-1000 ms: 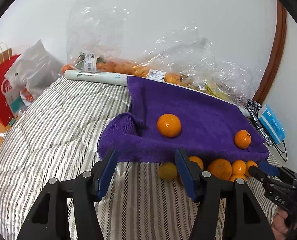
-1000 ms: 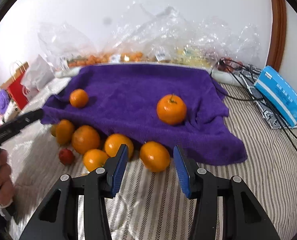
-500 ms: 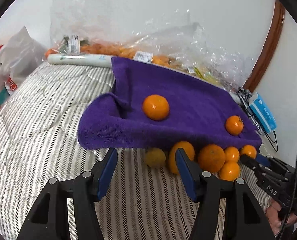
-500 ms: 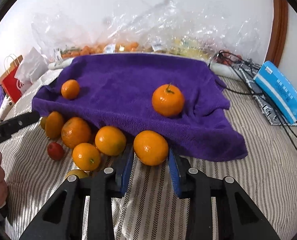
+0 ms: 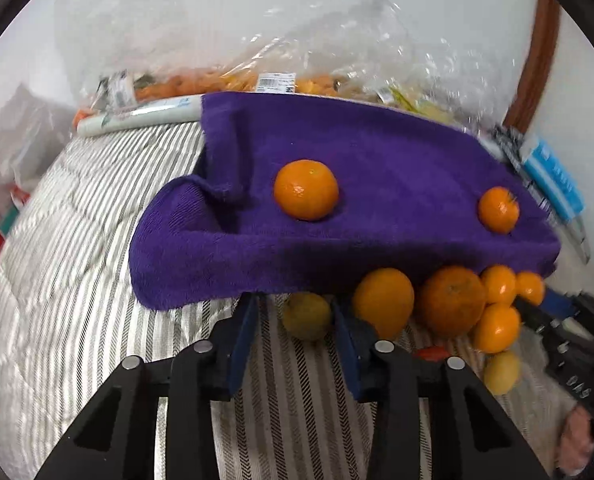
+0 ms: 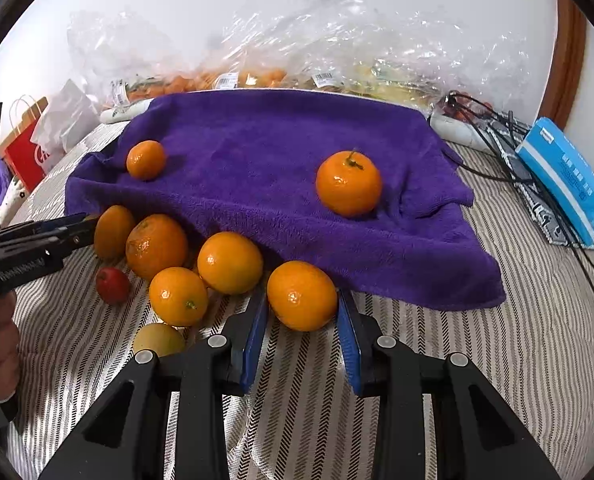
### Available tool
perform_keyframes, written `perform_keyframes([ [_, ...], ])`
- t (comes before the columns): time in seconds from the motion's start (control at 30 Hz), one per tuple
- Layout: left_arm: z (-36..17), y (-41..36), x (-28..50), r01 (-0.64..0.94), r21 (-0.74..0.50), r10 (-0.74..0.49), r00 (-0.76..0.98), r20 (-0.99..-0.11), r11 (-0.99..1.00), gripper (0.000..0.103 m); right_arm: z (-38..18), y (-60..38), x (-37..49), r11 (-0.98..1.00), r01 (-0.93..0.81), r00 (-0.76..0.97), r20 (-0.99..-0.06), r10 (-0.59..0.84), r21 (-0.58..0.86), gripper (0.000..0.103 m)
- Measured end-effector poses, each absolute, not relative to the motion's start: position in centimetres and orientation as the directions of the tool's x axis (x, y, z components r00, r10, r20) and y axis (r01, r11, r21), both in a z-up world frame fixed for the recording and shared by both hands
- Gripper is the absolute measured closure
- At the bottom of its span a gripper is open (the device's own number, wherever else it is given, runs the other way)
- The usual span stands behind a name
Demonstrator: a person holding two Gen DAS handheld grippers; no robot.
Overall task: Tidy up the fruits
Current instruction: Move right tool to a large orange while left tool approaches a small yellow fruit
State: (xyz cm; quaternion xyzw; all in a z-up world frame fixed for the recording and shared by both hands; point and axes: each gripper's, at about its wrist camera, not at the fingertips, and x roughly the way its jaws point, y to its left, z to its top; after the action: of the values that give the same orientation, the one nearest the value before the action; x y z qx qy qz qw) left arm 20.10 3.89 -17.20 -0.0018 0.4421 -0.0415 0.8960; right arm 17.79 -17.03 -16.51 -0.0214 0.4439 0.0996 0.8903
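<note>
A red fruit [image 5: 431, 353] lies mostly hidden behind the left tongs [image 5: 295, 312]; bagged fruit [image 5: 317, 84] blurs beyond the towel [image 5: 377, 152].

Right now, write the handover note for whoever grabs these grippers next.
Left gripper: jaws open, straddling a yellow-green fruit at the towel's front edge, not gripped.
Right gripper: jaws close on both sides of an orange; grip unclear.
Done: a large orange and a small orange sit on the purple towel.
Left: other oranges, a red fruit and a yellow fruit lie loose on the striped bedding.

Two oranges [image 6: 348, 183] on the towel [image 6: 265, 152], more fruit [image 6: 230, 263] before its front edge.
</note>
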Motion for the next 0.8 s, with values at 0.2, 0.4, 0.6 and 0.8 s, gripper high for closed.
perform_keyframes([
  [0.2, -17.2, 3.8, 20.0, 0.091, -0.036, -0.084, 0.603, -0.793, 0.995, 0.069, -16.8, -17.8, 18.1, 0.979, -0.172, 0.574, -0.796, 0.192, 0.112, 0.068],
  [0.4, -17.1, 4.3, 20.0, 0.086, -0.081, -0.117, 0.605, -0.788, 0.993, 0.069, -16.8, -17.6, 18.3, 0.980, -0.167, 0.574, -0.798, 0.185, 0.108, 0.068],
  [0.6, -17.2, 4.4, 20.0, 0.083, -0.082, -0.116, 0.605, -0.787, 0.993, 0.069, -16.7, -17.3, 18.5, 0.981, -0.172, 0.569, -0.804, 0.175, 0.091, 0.069],
  [0.8, -16.8, 4.9, 19.5, 0.100, -0.179, -0.203, 0.604, -0.771, 0.979, 0.079, -16.1, -18.2, 18.1, 0.968, -0.192, 0.587, -0.771, 0.247, 0.163, 0.069],
])
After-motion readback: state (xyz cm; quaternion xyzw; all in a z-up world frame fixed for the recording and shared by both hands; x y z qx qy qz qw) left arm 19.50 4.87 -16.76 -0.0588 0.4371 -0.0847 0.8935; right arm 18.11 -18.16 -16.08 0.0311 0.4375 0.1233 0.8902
